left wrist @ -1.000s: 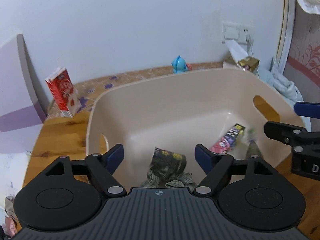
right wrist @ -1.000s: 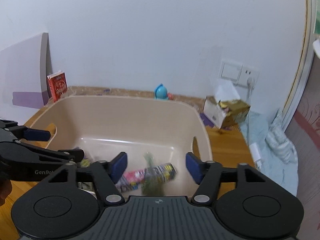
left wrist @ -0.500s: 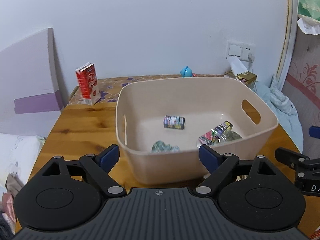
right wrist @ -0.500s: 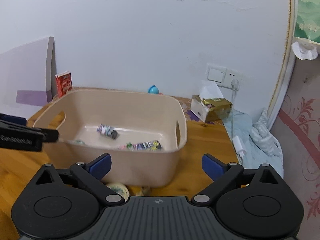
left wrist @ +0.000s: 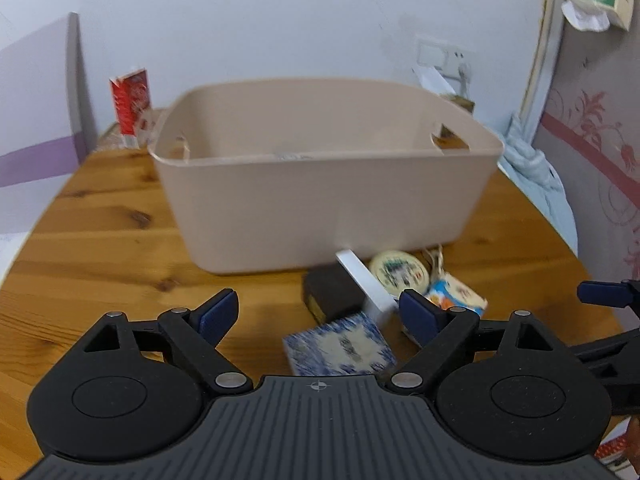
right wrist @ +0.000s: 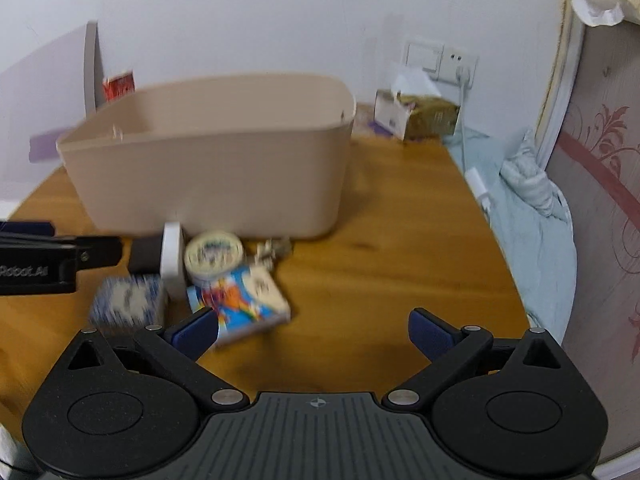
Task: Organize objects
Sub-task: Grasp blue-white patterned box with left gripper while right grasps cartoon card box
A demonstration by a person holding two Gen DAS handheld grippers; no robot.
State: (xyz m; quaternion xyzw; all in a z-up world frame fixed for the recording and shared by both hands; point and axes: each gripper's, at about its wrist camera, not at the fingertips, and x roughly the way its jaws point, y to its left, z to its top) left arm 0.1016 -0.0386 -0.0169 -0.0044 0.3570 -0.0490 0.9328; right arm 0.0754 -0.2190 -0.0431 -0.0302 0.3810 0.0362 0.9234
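Observation:
A beige plastic bin [left wrist: 320, 184] [right wrist: 216, 160] stands on the wooden table. In front of it lies a pile: a blue-and-white patterned box [left wrist: 340, 346] [right wrist: 128, 300], a dark block [left wrist: 332, 294] [right wrist: 146, 254], a white flat piece [left wrist: 366, 282] [right wrist: 173, 256], a round tin [left wrist: 399, 272] [right wrist: 215, 254] and a colourful blue-orange packet [left wrist: 456, 298] [right wrist: 244, 300]. My left gripper [left wrist: 320, 312] is open and empty, low over the patterned box. My right gripper [right wrist: 312, 330] is open and empty, just right of the packet.
A red carton [left wrist: 131, 106] stands behind the bin at the left. A torn gold box [right wrist: 424, 118] sits by the wall socket [right wrist: 440, 58]. Light blue cloth [right wrist: 528, 200] lies off the table's right edge. A purple-white board [left wrist: 36, 120] leans at the left.
Both grippers have pulled back from above the bin and dropped low toward the table's front. The pile in front of the bin has come into view. Both stay open.

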